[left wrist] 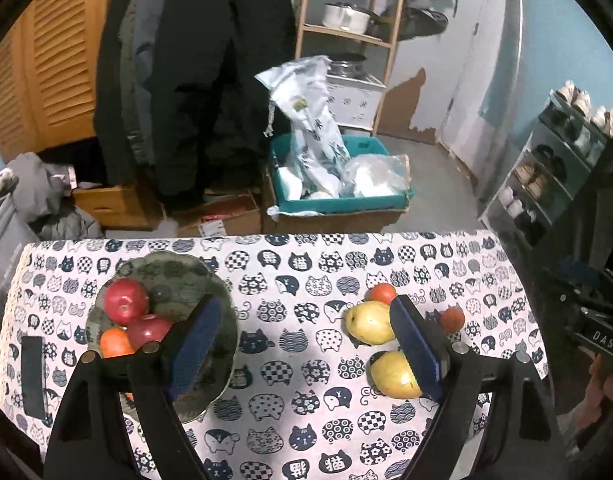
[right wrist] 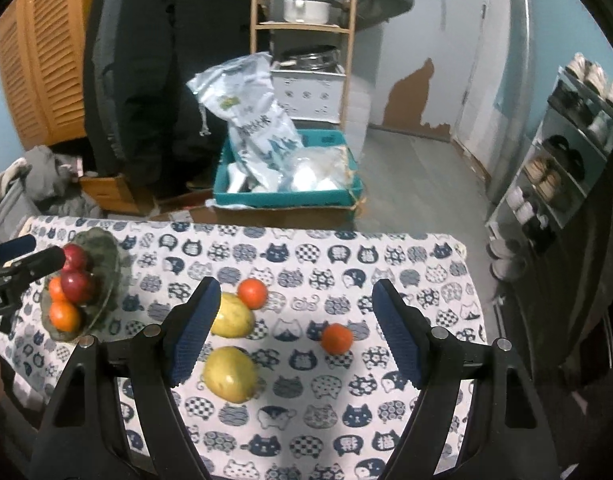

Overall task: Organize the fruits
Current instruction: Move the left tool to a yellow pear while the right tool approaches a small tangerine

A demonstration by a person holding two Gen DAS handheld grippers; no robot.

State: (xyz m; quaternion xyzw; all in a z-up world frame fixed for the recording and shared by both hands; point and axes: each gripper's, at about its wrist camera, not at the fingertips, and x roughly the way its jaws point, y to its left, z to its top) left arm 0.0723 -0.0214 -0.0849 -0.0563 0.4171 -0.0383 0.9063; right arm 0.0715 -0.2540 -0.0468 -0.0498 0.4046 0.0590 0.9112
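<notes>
A green plate point(left wrist: 174, 272) point(right wrist: 102, 248) at the table's left holds two red apples point(left wrist: 126, 300) point(right wrist: 77, 286) and oranges point(left wrist: 115, 342) point(right wrist: 64, 316). Loose on the cat-print cloth lie two yellow pears point(left wrist: 370, 322) point(right wrist: 231, 374) and two more oranges point(left wrist: 383, 293) point(right wrist: 337, 338). My left gripper point(left wrist: 306, 344) hovers open over bare cloth between plate and pears, nothing between its blue pads point(left wrist: 194, 344). My right gripper point(right wrist: 294, 332) is open too, above the loose fruit; one orange shows between its fingers, untouched. The left gripper's tip point(right wrist: 22, 268) shows at the left edge of the right wrist view.
The table point(left wrist: 306, 420) ends at a far edge; beyond it on the floor are a teal bin point(left wrist: 342, 200) with bags, cardboard boxes point(left wrist: 114, 204), hanging dark coats and a wooden shelf point(left wrist: 346, 36). A shoe rack point(left wrist: 546, 176) stands at the right. A dark flat object point(left wrist: 33, 376) lies left of the plate.
</notes>
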